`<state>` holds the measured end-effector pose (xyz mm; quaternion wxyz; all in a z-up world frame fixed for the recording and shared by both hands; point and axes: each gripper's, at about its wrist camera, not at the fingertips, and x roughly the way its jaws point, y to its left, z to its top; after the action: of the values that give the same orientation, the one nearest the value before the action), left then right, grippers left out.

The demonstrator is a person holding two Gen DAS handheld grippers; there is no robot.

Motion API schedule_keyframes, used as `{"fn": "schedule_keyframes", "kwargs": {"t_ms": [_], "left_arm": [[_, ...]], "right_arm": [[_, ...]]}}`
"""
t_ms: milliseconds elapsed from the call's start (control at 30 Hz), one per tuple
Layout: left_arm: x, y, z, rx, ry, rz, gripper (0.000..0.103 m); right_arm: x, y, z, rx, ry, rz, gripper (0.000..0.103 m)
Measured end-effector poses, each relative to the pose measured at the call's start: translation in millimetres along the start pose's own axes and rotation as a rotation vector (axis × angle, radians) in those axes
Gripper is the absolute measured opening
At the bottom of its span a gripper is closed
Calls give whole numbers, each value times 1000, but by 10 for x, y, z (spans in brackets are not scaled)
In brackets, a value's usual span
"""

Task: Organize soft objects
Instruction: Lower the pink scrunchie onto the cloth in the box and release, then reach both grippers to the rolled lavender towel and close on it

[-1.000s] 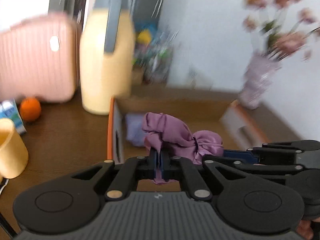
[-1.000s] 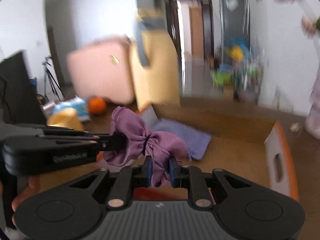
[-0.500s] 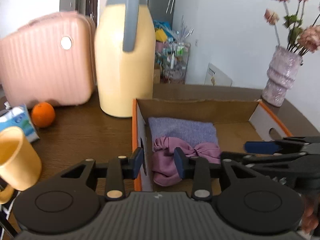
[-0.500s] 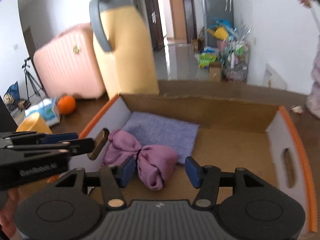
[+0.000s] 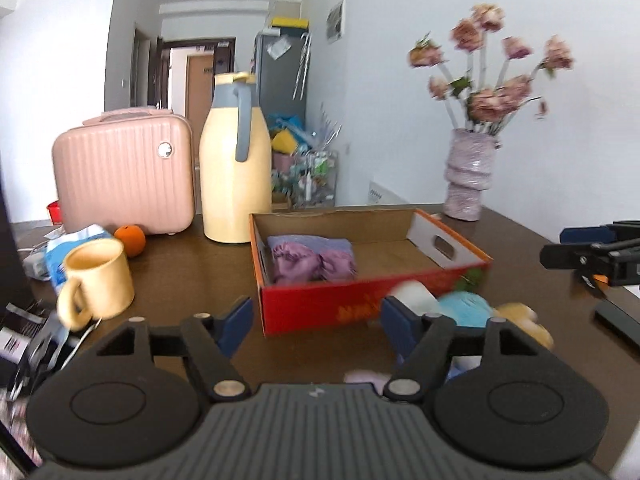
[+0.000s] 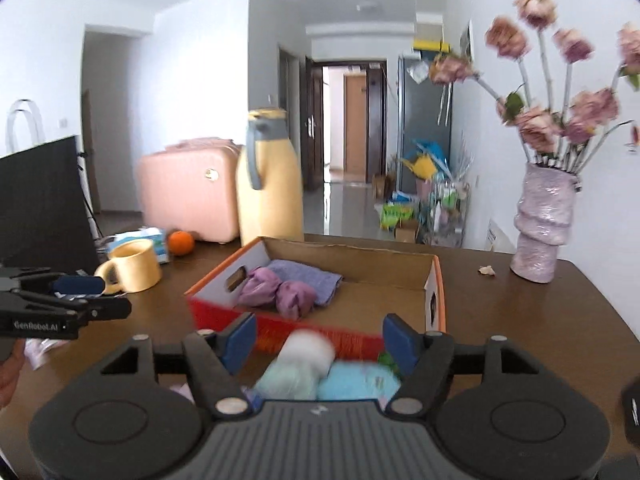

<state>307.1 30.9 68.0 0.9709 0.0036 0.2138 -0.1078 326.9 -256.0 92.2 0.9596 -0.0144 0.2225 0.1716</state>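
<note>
Grippers [image 5: 316, 322] withdrawn; satin bundle [image 5: 310, 266] boxed.

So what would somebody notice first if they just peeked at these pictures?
Probably the red box in the middle of the brown table, with a purple cloth bundle lying inside. Next, the fluffy soft toys piled in front of it, between the open right claw fingers. Pink flowers stand in a vase far right.

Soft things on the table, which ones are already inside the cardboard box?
The purple scrunchie and the lavender towel under it lie inside the cardboard box; the white and blue plush toys sit outside, before its red wall.
</note>
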Motion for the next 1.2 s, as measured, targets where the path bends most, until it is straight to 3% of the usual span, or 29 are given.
{"fn": "schedule_keyframes", "kwargs": {"t_ms": [167, 267, 467, 800, 900, 1133, 1200], "left_arm": [[-654, -108, -406, -12, -15, 48, 74], [-1010, -193, -623, -26, -38, 57, 80], [-1271, -378, -976, 5, 11, 48, 81], [-1138, -324, -1068, -41, 49, 32, 81], [-997, -267, -1054, -54, 64, 28, 80], [-290, -16, -809, -117, 113, -2, 77], [-47, 45, -695, -137, 105, -49, 77]], "right_arm": [[-709, 290, -598, 23, -32, 2, 75], [-970, 497, -956, 89, -36, 36, 75], [-1222, 800, -1390, 61, 13, 50, 75], [-1216, 835, -1471, 126, 15, 33, 74], [-1075, 853, -1475, 134, 37, 48, 67], [-486, 726, -1303, 243, 71, 60, 53], [-265, 676, -1241, 307, 77, 85, 48]]}}
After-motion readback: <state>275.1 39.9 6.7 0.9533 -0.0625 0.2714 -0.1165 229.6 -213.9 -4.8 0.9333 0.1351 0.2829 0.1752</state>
